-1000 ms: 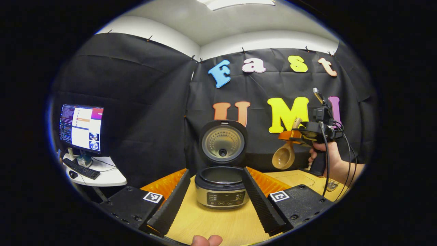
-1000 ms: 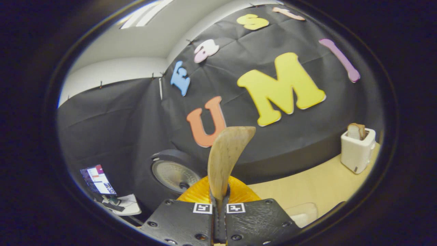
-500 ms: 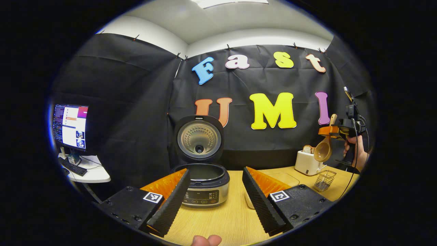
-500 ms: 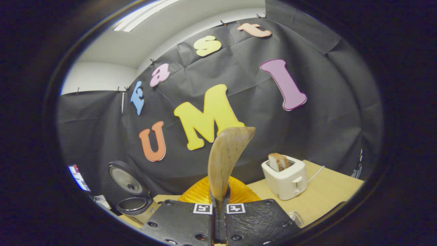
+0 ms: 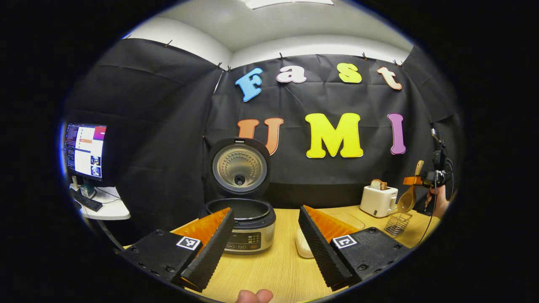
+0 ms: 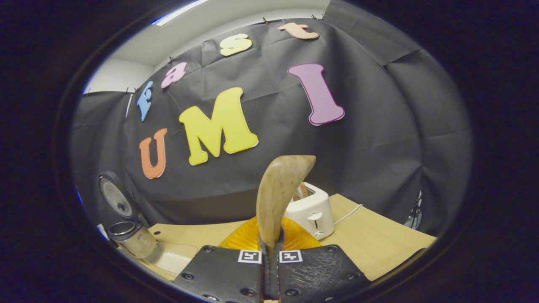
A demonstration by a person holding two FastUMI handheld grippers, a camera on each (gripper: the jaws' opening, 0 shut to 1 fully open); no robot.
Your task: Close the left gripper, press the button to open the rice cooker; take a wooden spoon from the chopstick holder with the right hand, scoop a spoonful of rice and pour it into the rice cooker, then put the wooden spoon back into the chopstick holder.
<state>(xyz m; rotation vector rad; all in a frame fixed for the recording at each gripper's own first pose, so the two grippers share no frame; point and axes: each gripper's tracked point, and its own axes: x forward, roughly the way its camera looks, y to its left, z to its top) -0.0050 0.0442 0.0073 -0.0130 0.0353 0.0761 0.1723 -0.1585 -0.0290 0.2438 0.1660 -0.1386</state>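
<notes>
The rice cooker [image 5: 240,219] is seen lid-up on the table [image 5: 278,269]. The left gripper [image 5: 263,248] is held wide apart, empty. The wooden spoon [image 6: 276,198], probably light, stiff and smooth, is pinched at the handle by the right gripper [image 6: 270,256], above the chopstick holder [image 5: 398,224].

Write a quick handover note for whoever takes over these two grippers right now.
Left gripper: open, idle, facing the rice cooker.
Right gripper: shut on the wooden spoon, held above the wire holder beside the toaster.
Table: cooker lid stands open.
Done: lid opened, spoon in hand. Whether rice is already in the pot cannot be told.
Left: lower the spoon into the holder and release, if scooping is finished.
</notes>
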